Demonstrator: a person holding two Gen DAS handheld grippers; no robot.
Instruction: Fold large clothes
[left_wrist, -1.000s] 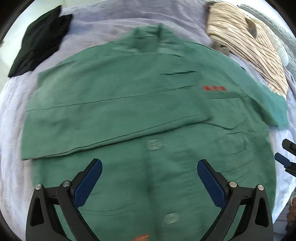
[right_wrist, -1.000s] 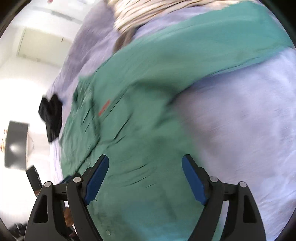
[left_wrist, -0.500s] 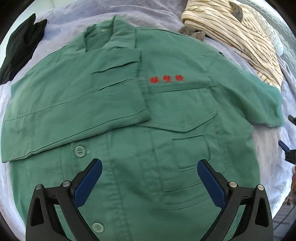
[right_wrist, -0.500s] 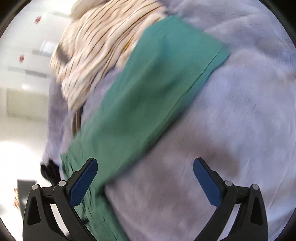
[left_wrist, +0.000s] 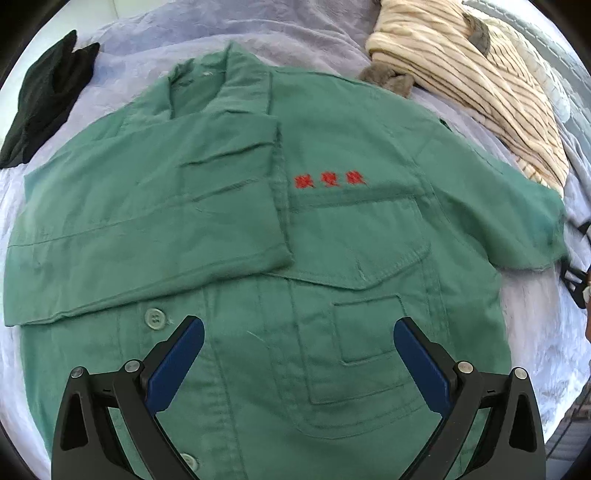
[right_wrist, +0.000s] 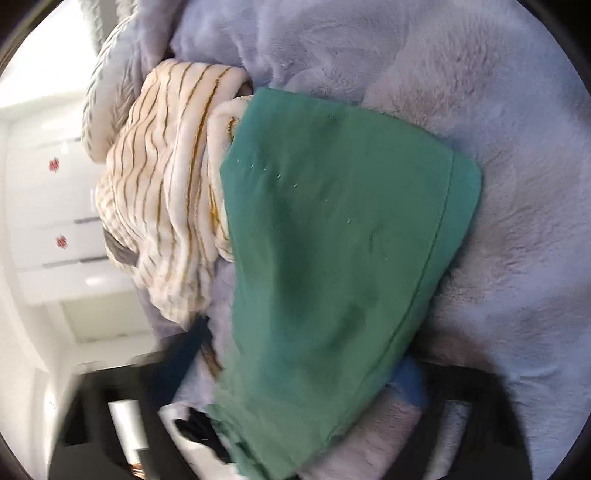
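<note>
Green jacket (left_wrist: 332, 240) lies front-up and spread on a lilac fleece blanket (left_wrist: 314, 40), collar away from the left wrist camera. One sleeve (left_wrist: 147, 229) is already folded across the chest, its cuff edge ending beside the red embroidery (left_wrist: 329, 180). The other sleeve (right_wrist: 332, 240) is not yet folded; it runs outward, its upper part resting against a striped cream garment (right_wrist: 162, 206), its cuff flat on the blanket. A black garment (left_wrist: 44, 99) sits well apart, by the far corner.

Left claw (left_wrist: 299, 354): fingers spread wide, hovering over the lower front near the chest pocket (left_wrist: 369, 343), holding nothing.

Right claw (right_wrist: 369, 398): bottom of the right wrist view is motion-blurred. A blue pad (right_wrist: 408, 380) shows just beside the sleeve's edge, the green cloth lying across where the gap would be. Cannot tell whether it is pinching the sleeve or merely around it.

Step in hand (judgement): fold the free sleeve inward to match the first.

Notes for doing it well:
- Grip near the cuff hem, both layers, not one ply.
- Lift clear of the striped garment before carrying across, or it may drag along.
- Crease at the shoulder seam; lay the sleeve parallel to the folded one.
- Left claw could press the jacket body down so it does not shift on the soft fleece.
- Risk: fleece grips cotton; a low drag would wrinkle the front.
</note>
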